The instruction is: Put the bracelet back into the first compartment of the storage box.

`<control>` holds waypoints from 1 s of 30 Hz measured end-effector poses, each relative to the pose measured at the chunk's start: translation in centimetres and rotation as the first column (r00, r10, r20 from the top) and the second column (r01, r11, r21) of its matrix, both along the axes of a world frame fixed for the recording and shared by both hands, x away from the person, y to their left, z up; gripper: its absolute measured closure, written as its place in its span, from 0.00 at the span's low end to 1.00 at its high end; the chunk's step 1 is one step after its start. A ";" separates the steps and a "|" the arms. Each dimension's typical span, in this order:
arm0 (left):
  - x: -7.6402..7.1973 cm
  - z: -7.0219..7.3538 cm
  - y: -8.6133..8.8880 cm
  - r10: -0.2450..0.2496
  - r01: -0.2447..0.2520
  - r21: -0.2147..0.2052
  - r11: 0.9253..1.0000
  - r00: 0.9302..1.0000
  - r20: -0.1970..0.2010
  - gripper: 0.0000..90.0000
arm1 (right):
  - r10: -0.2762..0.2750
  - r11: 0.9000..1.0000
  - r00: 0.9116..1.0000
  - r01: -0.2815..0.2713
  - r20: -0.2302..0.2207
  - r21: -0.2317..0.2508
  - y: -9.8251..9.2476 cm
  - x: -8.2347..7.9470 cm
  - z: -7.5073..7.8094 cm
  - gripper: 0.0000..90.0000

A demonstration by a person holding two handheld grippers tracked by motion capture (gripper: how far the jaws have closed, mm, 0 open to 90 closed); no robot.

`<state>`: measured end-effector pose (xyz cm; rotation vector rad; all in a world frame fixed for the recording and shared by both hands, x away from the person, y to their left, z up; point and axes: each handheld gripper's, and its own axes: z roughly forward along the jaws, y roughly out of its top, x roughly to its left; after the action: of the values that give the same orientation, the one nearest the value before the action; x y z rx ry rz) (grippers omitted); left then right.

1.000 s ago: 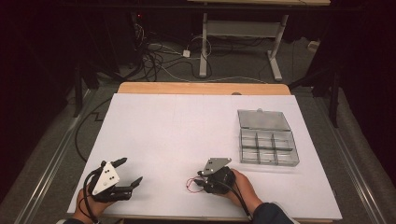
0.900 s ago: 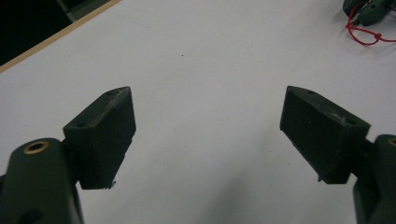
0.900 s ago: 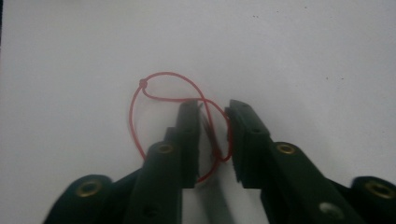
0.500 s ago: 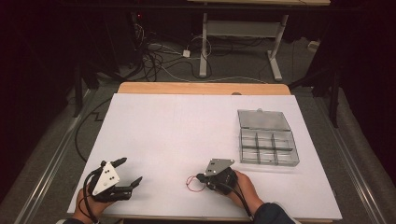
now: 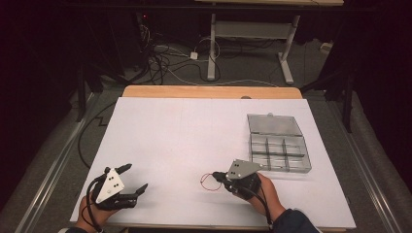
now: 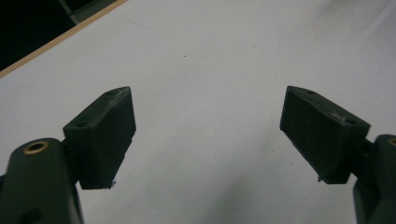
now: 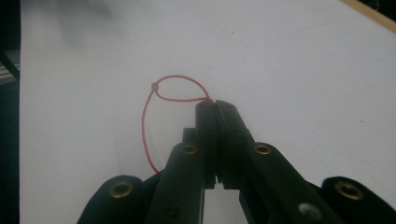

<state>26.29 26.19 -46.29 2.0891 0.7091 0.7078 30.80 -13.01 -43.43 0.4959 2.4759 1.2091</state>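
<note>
A: White sheet over the table (image 5: 194,136), wood edge showing at the far side. At the left, the left hand-held gripper (image 5: 133,179) sits low near the front edge, jaws spread wide with nothing but bare sheet between them; the left gripper view shows the two black pads (image 6: 105,135) well apart.

B: And moving right?

A: Front centre, a thin red thread (image 5: 208,180) curls in a loop just left of the right hand-held gripper (image 5: 216,175). Those jaws have just been closing and are now pressed together on the thread. In the right gripper view one end of the loop (image 7: 163,100) is pinched at the tips, a small knot sits on the loop, and the rest trails back under the jaws.

B: Is the thread off the table?

A: I can't tell; the loop hangs close to the sheet.

B: Further right?

A: A clear box (image 5: 277,143) with compartments, lid open, well apart from the gripper.
</note>
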 end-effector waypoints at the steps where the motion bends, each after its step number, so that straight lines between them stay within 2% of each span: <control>1: 0.0 0.0 0.0 0.000 0.000 0.000 1.000 1.000 0.001 0.19 | -0.007 1.000 1.000 0.007 0.012 0.001 -0.2 0.0 0.2 0.99; 8: 0.0 0.0 0.0 0.001 -0.001 -0.001 1.000 1.000 0.001 0.19 | -0.057 0.998 0.998 0.056 0.036 0.035 -2.1 0.2 1.5 0.99; 11: 0.0 0.0 0.0 0.000 0.000 -0.003 1.000 1.000 0.000 0.19 | -0.077 0.997 0.996 0.076 0.055 0.026 -2.7 0.3 1.8 0.99; 19: 0.0 0.0 0.0 0.000 0.000 0.001 1.000 1.000 0.000 0.19 | -0.128 0.990 0.990 0.125 0.057 0.061 -4.7 1.1 2.5 0.99; 23: 0.0 0.0 0.0 0.000 0.000 0.000 1.000 1.000 0.001 0.19 | -0.200 0.979 0.977 0.196 0.074 0.062 -6.6 1.9 2.8 0.99; 30: 0.0 0.0 0.0 0.000 0.000 0.001 1.000 1.000 0.001 0.19 | -0.293 0.954 0.954 0.287 0.068 0.088 -9.3 3.1 2.8 0.99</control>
<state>26.33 26.16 -46.31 2.0902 0.7078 0.7089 33.94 -22.32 -40.61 0.7851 2.2003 1.1811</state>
